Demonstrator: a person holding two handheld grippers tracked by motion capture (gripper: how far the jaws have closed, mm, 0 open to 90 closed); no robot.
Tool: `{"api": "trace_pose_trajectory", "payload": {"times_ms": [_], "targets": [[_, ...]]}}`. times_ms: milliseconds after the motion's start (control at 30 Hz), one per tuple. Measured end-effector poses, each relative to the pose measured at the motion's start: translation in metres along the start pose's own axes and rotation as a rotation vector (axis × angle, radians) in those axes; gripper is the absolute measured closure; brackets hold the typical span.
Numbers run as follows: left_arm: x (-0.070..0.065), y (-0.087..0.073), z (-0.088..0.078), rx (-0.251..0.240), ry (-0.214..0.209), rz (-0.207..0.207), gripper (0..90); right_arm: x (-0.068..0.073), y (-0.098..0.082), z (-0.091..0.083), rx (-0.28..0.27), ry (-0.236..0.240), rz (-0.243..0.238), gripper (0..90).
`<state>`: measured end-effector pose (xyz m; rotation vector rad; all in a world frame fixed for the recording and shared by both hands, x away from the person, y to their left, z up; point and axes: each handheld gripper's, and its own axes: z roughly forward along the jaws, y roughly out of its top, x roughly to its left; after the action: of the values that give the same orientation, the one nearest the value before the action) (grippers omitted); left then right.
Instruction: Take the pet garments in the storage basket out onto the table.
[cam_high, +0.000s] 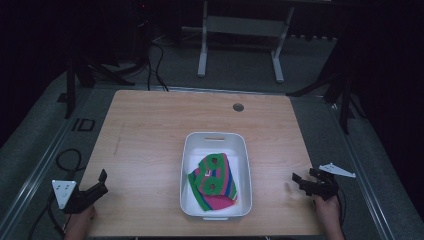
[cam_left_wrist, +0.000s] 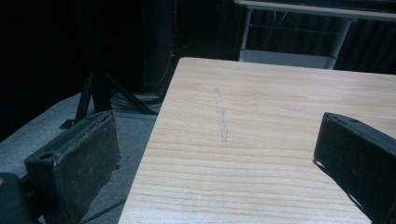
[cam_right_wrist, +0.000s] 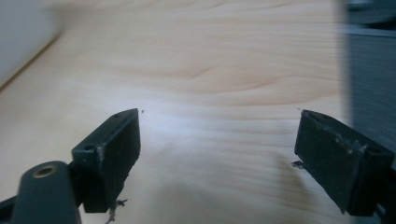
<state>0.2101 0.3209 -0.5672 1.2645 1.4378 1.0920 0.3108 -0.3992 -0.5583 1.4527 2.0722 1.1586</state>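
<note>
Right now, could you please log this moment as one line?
left gripper: open, empty | right gripper: open, empty | white plastic bin: mid-table, holds folded green, pink and blue striped cloth | wooden table

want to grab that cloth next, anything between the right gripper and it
Only the white bin's right wall: the striped cloth lies inside. The right gripper is open over bare table, so reaching over the rim looks needed.

Left claw (cam_high: 100, 182) jaws wide apart, held low; right claw (cam_high: 299, 181) likewise, both empty.
</note>
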Motion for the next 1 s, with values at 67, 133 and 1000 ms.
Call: {"api": "trace_pose_trajectory", "payload": {"times_ms": [67, 133, 1000], "targets": [[0.000, 0.000, 0.000, 0.001, 0.000, 0.000, 0.9, 0.001, 0.001, 0.001, 0.058, 0.092, -0.097, 16.4], [0.000, 0.000, 0.001, 0.010, 0.001, 0.003, 0.9, 0.005, 0.002, 0.003, 0.128, 0.164, -0.197, 16.9], [0.000, 0.000, 0.001, 0.013, -0.008, 0.000, 0.9, 0.089, 0.061, 0.001, 0.309, 0.503, -0.569, 13.3]]}}
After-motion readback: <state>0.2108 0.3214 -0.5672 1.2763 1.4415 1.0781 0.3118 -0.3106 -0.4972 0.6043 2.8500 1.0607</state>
